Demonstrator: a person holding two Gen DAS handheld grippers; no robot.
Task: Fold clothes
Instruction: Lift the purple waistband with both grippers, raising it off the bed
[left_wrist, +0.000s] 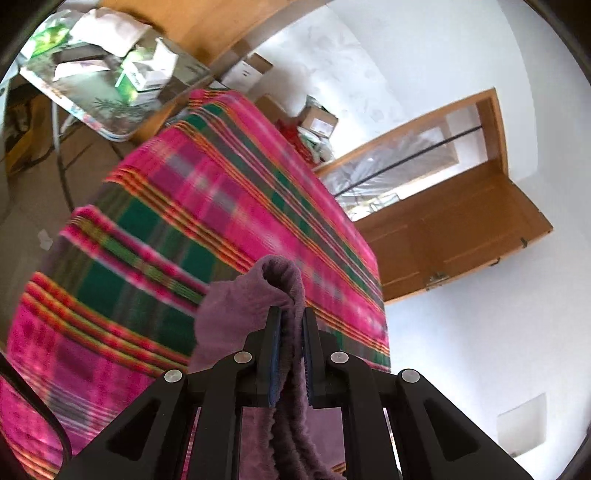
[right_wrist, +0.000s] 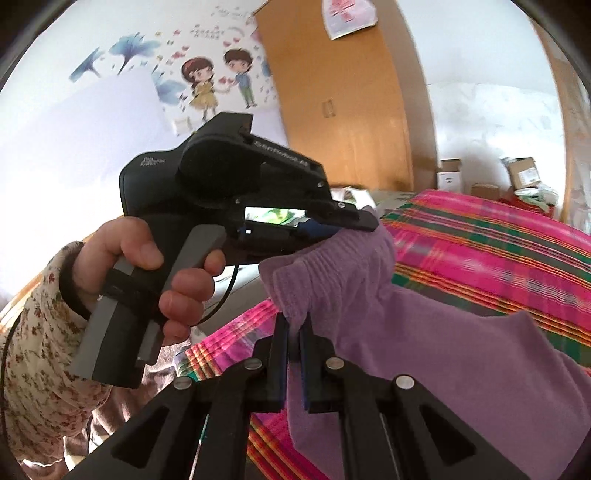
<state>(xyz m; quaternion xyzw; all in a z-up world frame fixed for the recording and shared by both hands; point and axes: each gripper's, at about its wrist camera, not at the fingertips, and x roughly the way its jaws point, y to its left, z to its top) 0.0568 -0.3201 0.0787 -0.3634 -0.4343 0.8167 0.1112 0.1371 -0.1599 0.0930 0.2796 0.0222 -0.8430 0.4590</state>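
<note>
Below my claws stands a bed (left_wrist: 229, 206), covered all over by a pink blanket (right_wrist: 491, 258) with green and orange stripes. The blanket hangs over the bed's near and left edges, and its far part shows bare.

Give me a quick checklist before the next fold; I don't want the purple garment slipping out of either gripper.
1. Left gripper shut on the purple garment: ok.
2. Right gripper shut on the garment's edge: ok.
3. Garment lifted above the plaid blanket: ok where visible; its lower part is out of view.
4. Fabric spread flat between the grippers: not ok, it is bunched.
5. Blanket surface ahead free of other things: ok in the visible part.
6. Hand wrapped firmly around the left gripper's handle: ok.
</note>
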